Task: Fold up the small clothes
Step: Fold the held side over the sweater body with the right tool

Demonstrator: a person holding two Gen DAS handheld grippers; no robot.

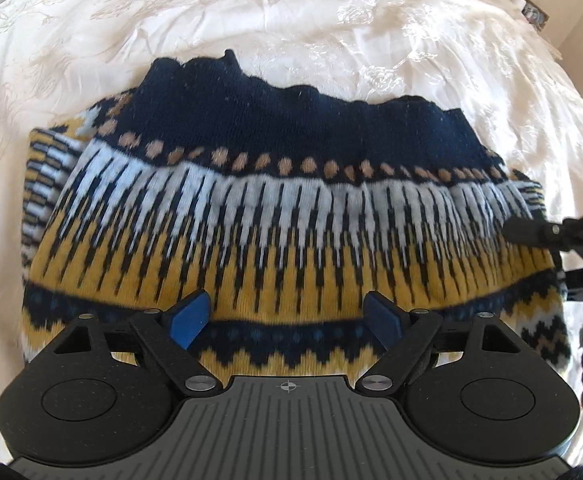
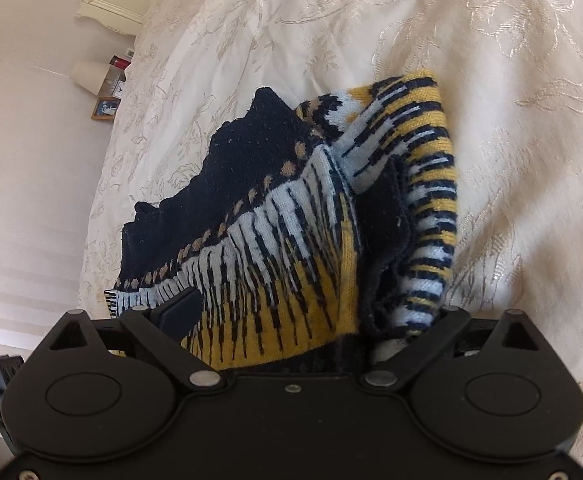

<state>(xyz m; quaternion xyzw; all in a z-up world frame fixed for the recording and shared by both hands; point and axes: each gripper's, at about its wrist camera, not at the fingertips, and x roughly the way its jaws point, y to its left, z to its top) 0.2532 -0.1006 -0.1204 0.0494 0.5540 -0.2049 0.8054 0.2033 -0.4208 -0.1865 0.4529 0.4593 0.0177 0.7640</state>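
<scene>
Lying on the bedspread (image 1: 331, 20), patterned sweater (image 1: 283, 216) between left gripper's (image 1: 287, 316) wide jaws, right gripper's (image 2: 287, 316) likewise.

— That sweater (image 1: 283, 216): fuzzy matt knit wool, ribbed navy hem.
— Bedspread (image 1: 331, 20) underneath is glossy embroidered satin. Left gripper (image 1: 287, 316): matt speckled black plastic, smooth blue pads (image 1: 189, 316).
</scene>
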